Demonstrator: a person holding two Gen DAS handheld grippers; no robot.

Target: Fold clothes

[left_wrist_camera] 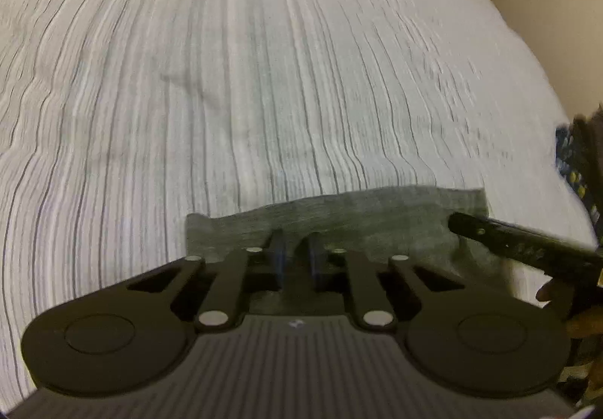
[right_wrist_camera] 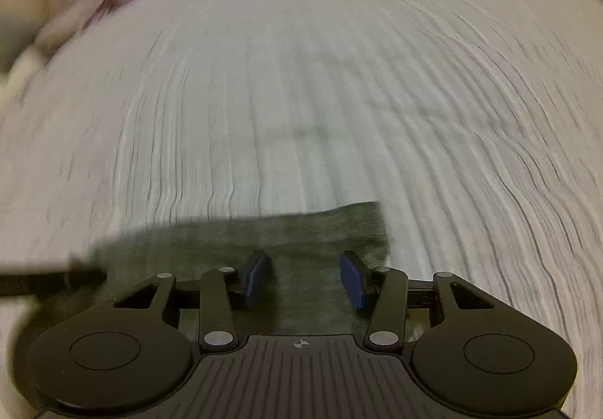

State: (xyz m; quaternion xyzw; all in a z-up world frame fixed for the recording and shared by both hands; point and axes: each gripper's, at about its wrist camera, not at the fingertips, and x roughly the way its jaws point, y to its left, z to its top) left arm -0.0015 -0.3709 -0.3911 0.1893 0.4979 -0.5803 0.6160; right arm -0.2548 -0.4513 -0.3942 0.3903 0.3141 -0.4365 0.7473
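A dark grey piece of clothing (left_wrist_camera: 377,219) lies flat on a white striped bedsheet (left_wrist_camera: 226,79). My left gripper (left_wrist_camera: 297,253) sits over the cloth's near edge with its blue pads close together, a narrow gap between them; cloth between them is not clear. In the right wrist view the same grey cloth (right_wrist_camera: 301,226) lies under my right gripper (right_wrist_camera: 305,275), whose blue pads stand wide apart and hold nothing. The right gripper's black finger (left_wrist_camera: 508,241) shows at the right of the left view, resting over the cloth's right end.
The striped bedsheet (right_wrist_camera: 339,98) covers the bed in both views. A beige wall (left_wrist_camera: 546,4) lies beyond the bed's far right edge. A pinkish blurred shape (right_wrist_camera: 75,4) is at the far left. A patterned dark fabric (left_wrist_camera: 573,162) shows at the right edge.
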